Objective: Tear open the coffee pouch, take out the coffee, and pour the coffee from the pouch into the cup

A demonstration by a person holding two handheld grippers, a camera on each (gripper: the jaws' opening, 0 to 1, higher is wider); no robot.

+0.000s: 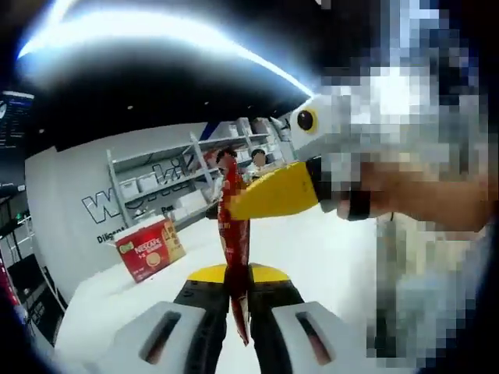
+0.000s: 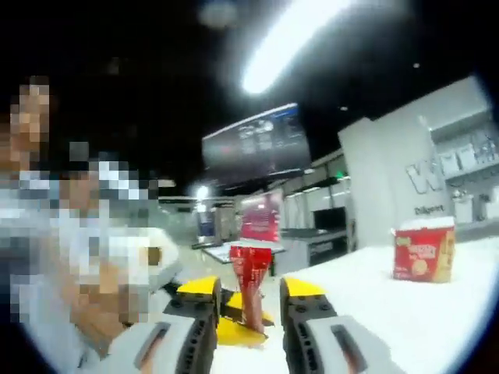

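Observation:
A red coffee stick pouch (image 1: 234,234) stands upright above the white table (image 1: 327,257). My left gripper (image 1: 238,274) is shut on its lower part, yellow-tipped jaws pressed against both flat sides. My right gripper (image 1: 222,204) reaches in from the right at the pouch's upper part, just under its top edge. In the right gripper view the pouch (image 2: 251,269) faces me between the right gripper (image 2: 249,288) jaws. They stand open, with a small gap on each side. The left gripper (image 2: 238,315) shows below, clamped on the pouch's bottom.
A red coffee box (image 1: 150,249) stands on the table at the left, also seen as the box (image 2: 423,253) at the right. White shelving (image 1: 156,175) lines the back wall. A person's hand (image 1: 405,195) holds the right gripper. A dark screen (image 2: 253,144) hangs in the background.

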